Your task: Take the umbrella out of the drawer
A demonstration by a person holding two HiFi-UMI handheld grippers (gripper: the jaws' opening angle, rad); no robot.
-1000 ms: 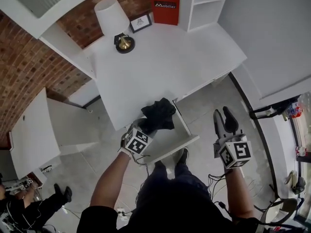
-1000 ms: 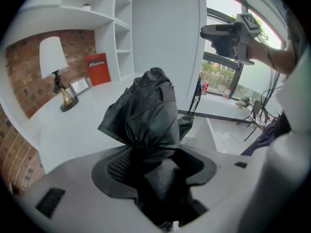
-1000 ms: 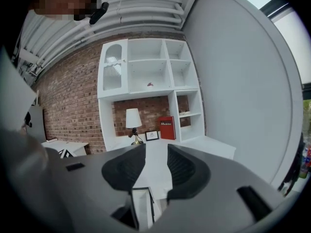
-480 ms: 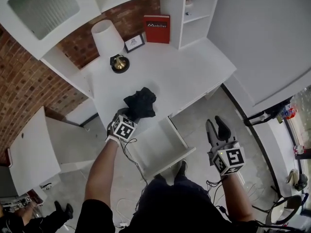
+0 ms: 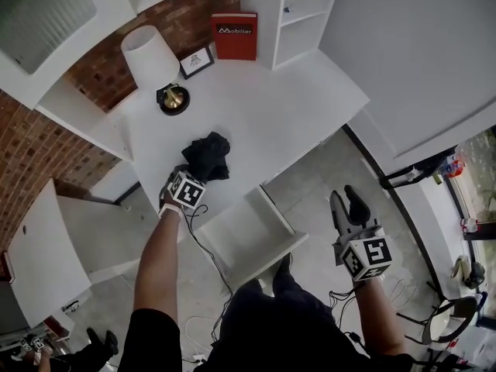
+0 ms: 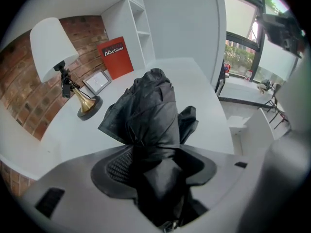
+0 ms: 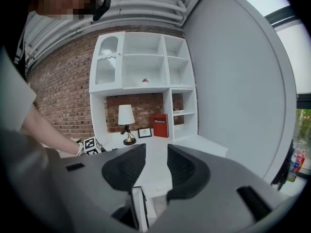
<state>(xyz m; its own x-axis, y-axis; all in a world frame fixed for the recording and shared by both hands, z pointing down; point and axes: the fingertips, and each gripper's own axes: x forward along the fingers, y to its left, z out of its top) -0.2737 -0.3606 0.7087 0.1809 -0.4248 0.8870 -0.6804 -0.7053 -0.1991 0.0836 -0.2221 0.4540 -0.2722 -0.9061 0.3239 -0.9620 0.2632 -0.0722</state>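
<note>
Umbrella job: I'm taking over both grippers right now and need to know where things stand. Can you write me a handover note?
Left gripper: shut on the black umbrella, held over the white desk near its front edge.
Right gripper: open, nothing between its jaws, held to the right of the drawer.
Done: the umbrella is out of the drawer, which stands open.
Left: probably set the umbrella down on the desk and let go; maybe push the drawer shut afterwards.
</note>
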